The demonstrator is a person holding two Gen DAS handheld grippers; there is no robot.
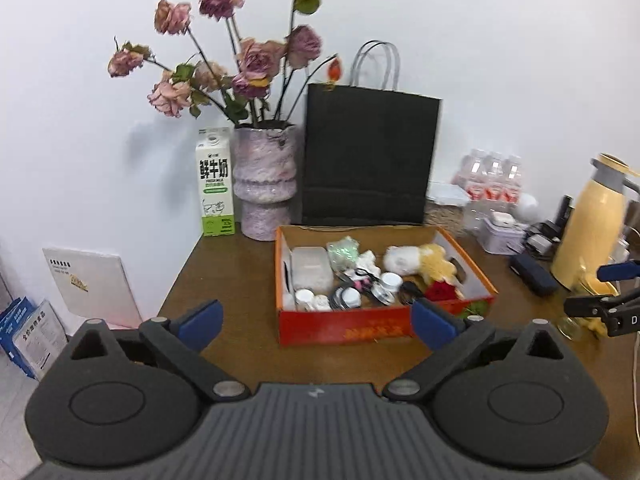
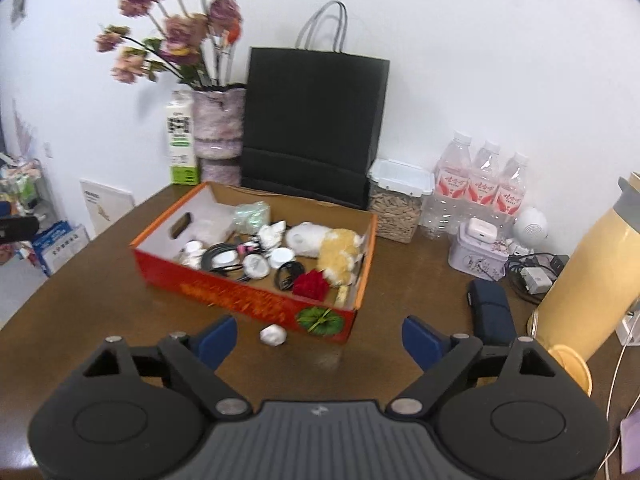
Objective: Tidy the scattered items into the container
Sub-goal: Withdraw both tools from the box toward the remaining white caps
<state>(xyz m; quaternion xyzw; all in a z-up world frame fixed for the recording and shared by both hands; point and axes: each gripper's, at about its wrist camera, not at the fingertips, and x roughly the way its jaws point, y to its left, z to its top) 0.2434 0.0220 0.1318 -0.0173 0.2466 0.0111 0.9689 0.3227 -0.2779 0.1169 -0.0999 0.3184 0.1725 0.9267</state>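
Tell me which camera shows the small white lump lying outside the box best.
The right wrist view: the white lump lies in plain sight on the table, just before the red box. The left wrist view does not show it.

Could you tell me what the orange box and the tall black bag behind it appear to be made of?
The orange box looks like printed cardboard: plain brown inner walls, glossy red-orange outside. The black bag seems to be matte paper, standing stiffly upright with a crease across it; its thin grey handles look like twisted paper cord, though that is uncertain.
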